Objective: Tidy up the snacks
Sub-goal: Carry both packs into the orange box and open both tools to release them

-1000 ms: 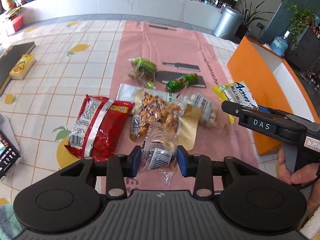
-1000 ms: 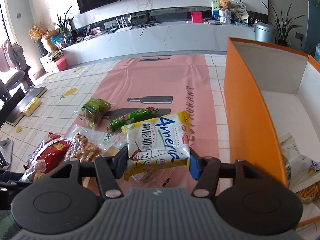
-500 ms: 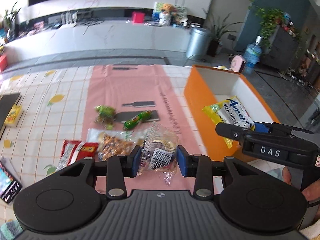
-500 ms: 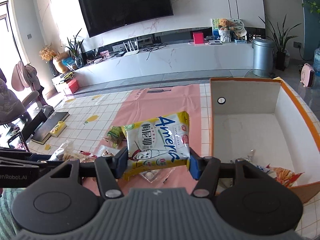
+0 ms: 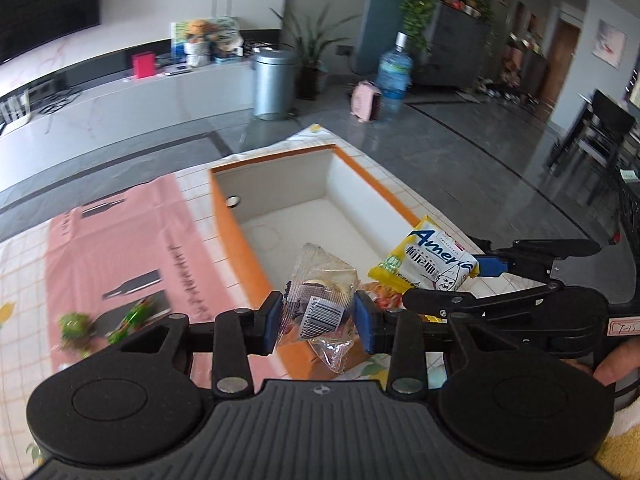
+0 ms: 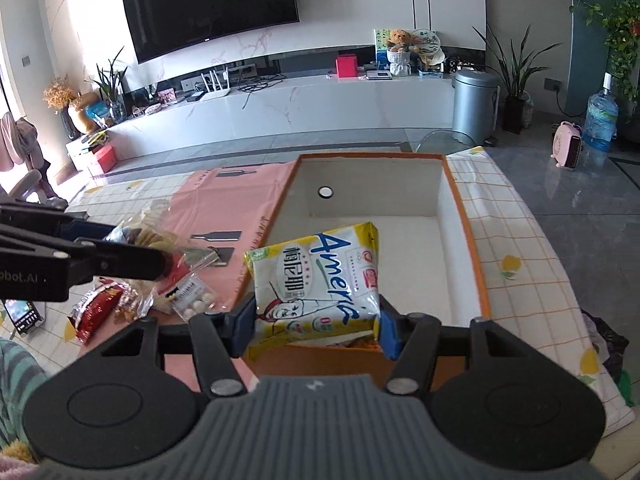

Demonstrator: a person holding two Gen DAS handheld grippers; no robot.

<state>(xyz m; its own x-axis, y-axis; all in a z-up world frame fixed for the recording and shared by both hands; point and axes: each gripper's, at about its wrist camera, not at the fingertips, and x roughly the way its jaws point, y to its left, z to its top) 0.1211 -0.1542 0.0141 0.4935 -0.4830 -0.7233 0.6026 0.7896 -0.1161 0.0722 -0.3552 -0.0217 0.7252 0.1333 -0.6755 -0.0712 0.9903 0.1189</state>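
My left gripper [image 5: 318,322] is shut on a clear snack packet with a barcode [image 5: 320,304] and holds it above the near left edge of the orange box [image 5: 236,236]. My right gripper [image 6: 314,322] is shut on a yellow and white snack bag [image 6: 320,276] and holds it over the near end of the same box [image 6: 474,256]. The box has a white inside. The yellow bag also shows in the left wrist view [image 5: 430,260], to the right of my left gripper. The left gripper with its packet shows at the left of the right wrist view [image 6: 160,256].
Loose snacks lie on the pink mat [image 6: 224,208]: a red bag [image 6: 96,308], a packet of white balls [image 6: 192,296], green packets [image 5: 132,318]. A snack with orange print [image 5: 384,300] lies in the box's near end. A phone [image 6: 20,314] lies at far left.
Both grippers have swung right from the snack pile on the mat and risen, carrying their packets. They now hang over the near end of the orange box.
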